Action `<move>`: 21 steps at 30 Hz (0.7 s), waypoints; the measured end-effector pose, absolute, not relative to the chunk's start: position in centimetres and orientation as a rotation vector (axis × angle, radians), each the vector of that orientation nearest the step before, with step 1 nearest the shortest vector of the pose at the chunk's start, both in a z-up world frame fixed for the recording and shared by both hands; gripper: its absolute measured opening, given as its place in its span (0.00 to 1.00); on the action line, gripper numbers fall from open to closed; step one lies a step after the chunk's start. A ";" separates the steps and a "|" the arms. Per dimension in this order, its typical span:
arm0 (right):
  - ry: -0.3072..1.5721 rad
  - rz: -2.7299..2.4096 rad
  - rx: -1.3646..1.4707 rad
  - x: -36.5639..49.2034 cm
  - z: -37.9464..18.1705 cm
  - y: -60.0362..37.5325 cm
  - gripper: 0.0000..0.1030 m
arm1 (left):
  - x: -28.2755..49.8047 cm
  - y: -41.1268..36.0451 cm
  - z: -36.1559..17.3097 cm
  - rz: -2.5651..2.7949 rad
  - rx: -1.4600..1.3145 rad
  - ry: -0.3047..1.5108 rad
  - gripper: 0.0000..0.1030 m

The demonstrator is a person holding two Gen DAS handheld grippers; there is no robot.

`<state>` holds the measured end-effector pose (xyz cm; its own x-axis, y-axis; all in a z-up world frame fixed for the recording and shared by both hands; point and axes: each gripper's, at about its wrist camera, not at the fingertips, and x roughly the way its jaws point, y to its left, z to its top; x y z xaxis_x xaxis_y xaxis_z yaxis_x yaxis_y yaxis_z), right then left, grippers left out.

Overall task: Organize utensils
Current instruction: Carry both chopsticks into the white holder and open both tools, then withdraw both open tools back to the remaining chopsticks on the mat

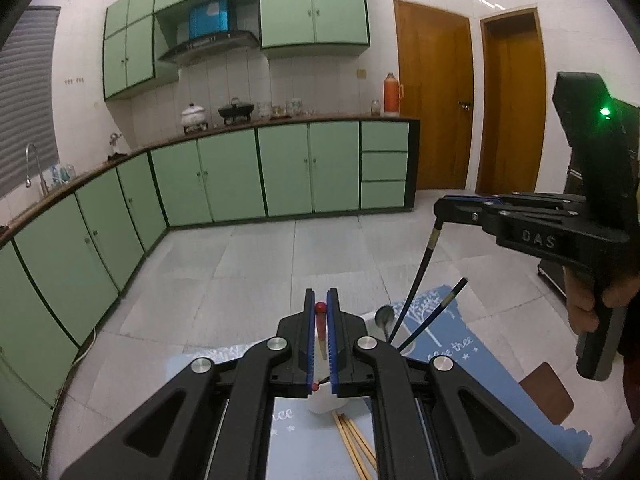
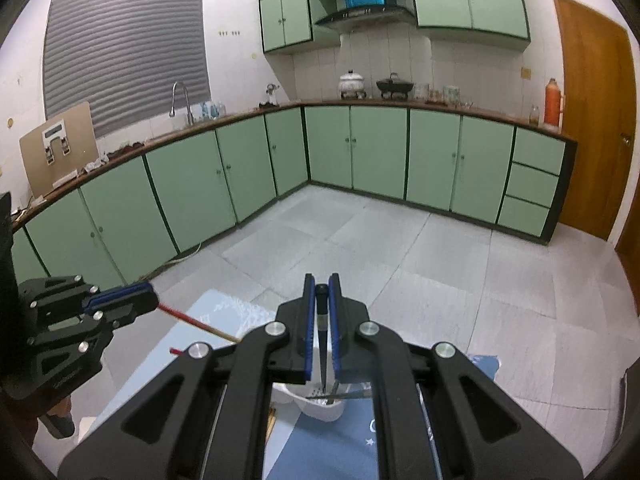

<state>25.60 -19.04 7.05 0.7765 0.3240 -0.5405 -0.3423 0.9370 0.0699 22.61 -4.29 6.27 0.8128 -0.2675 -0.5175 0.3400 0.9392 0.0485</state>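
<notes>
Between your left jaws (image 1: 320, 312) sits a red-tipped chopstick (image 1: 321, 330), pinched near its red end so the knob pokes out just past the tips and the pale shaft slants down behind the pads; the jaws are closed on it. Below and behind those jaws stands a white holder cup (image 1: 325, 404) on the blue mat (image 1: 448, 344) that covers the tabletop; a second red-tipped stick (image 1: 319, 384) leans out of the cup beneath the jaws; a bundle of bare wooden chopsticks (image 1: 356, 444) lies on the mat just below the cup. Right of your left jaws, a metal spoon (image 1: 385, 316) and one dark chopstick (image 1: 434, 314) rise from the cup, tilted to the right. Further right and higher, your right jaws (image 1: 438, 210) are clamped on the top end of another dark chopstick (image 1: 418, 280); its lower end reaches down beside the spoon at the cup. From the right wrist, that same dark stick runs straight down between the right jaws into the cup, which sits directly under them; your hand (image 1: 592, 300) wraps the right handle.
</notes>
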 end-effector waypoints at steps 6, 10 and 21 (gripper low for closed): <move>0.538 0.329 -0.049 23.8 7.3 -19.1 0.24 | 22.3 -3.7 5.6 -0.315 0.110 0.545 0.18; 0.490 0.311 -0.059 21.2 8.0 -19.5 0.35 | 20.8 -3.2 6.1 -0.308 0.106 0.517 0.26; 0.448 0.235 -0.005 10.1 2.4 -20.8 0.82 | 11.7 -1.0 0.6 -0.295 0.055 0.543 0.64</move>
<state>10.08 -20.82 2.41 0.8750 0.2238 -0.4294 -0.2259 0.9730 0.0468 11.69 -1.00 0.59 0.8149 -0.2621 -0.5169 0.2910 0.9564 -0.0261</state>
